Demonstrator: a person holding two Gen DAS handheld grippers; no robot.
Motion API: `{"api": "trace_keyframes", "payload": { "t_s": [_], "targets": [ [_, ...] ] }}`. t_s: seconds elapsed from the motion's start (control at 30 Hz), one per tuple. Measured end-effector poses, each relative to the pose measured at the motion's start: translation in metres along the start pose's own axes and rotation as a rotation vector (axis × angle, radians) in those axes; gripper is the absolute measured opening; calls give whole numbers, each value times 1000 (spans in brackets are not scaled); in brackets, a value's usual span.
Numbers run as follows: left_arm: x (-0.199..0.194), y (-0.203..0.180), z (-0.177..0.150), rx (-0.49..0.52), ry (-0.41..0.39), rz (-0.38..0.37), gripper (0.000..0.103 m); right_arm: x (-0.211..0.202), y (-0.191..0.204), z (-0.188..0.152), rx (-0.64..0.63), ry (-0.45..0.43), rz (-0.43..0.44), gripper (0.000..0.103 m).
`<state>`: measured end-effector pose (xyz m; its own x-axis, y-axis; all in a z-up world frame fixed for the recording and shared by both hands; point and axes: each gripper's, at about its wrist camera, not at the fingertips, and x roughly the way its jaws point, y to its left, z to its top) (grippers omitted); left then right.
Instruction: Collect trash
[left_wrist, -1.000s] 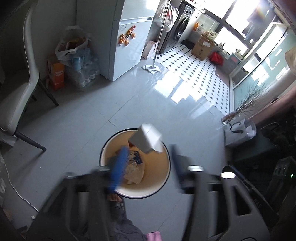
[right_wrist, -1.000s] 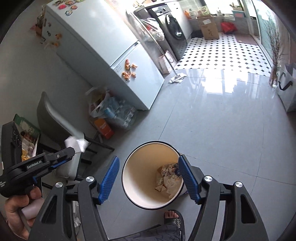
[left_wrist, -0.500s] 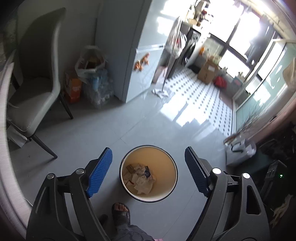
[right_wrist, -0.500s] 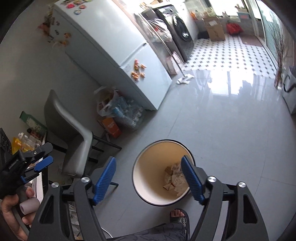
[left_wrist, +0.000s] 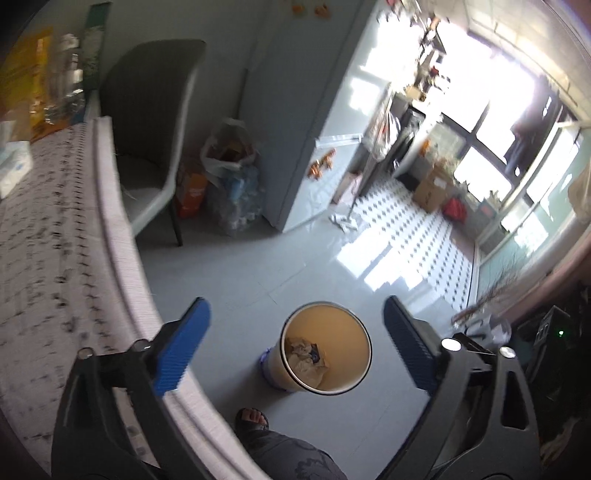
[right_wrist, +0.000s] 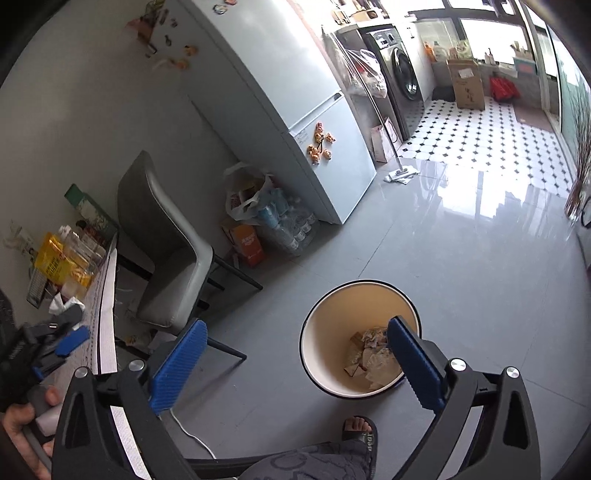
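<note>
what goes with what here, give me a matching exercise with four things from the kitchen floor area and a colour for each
Things:
1 trash bin, inside wall
2 chair
3 carton beside the water bottles
4 pads of the right gripper

Colours:
a orange
b blue
c cream
d grey

Pairs: 1-c, 2-d, 3-a, 4-b

We look down from both wrists, high over the grey floor. Both views share the bin, chair, fridge and our sandalled foot; the left view also skims the table.
</note>
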<state>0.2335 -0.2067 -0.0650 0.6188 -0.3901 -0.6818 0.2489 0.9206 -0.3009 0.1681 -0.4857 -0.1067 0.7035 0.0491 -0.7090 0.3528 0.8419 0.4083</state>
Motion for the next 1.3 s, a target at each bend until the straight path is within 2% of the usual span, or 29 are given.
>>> {"api": "trace_keyframes", "payload": {
  "t_s": [0.2, 0.37, 0.63, 1.3],
  "targets": [
    [-46, 22, 2, -14, -60, 15, 97, -23, 36, 4, -52, -20, -4, 96],
    [-80, 33, 4, 12, -96, 55, 97, -43, 70, 7, -103, -26, 13, 96],
    [-130, 49, -10, -5, -156, 78, 97, -74, 113, 2, -173, -13, 46, 95],
    [-263, 68, -58, -36, -293, 185, 97, -163, 195, -42, -358, -32, 181, 95]
  ]
}}
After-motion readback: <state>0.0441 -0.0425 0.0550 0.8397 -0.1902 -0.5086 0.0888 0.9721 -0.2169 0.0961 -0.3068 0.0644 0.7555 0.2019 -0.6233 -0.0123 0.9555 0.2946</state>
